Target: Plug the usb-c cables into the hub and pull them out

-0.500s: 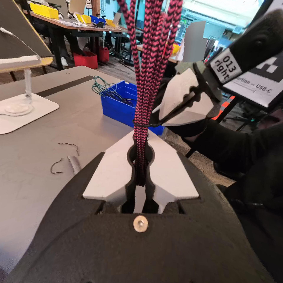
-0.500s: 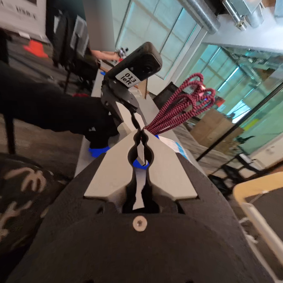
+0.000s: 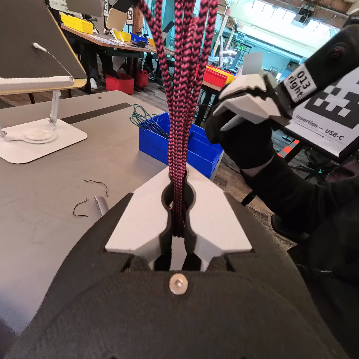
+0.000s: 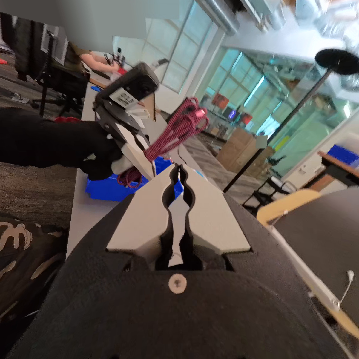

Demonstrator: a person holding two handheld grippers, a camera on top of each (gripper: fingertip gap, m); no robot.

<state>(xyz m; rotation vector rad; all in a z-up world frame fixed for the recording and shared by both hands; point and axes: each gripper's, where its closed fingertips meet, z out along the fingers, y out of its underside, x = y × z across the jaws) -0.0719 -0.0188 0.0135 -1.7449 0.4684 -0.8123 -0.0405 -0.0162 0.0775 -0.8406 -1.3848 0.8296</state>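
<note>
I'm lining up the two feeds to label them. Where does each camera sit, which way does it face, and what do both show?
Left wrist view: sits on the left gripper, looking across the grey table to a blue bin; a black-gloved hand holds the right gripper.
Right wrist view: sits on the right gripper, tilted, facing windows; a black sleeve shows.
Shared: the pink-black cable bundle clamped in the left gripper, and the blue bin.

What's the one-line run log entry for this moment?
left tongs: shut on bundle of pink-and-black braided cables | right tongs: shut, holding nothing, apart from bundle | blue plastic bin: on grey table
</note>
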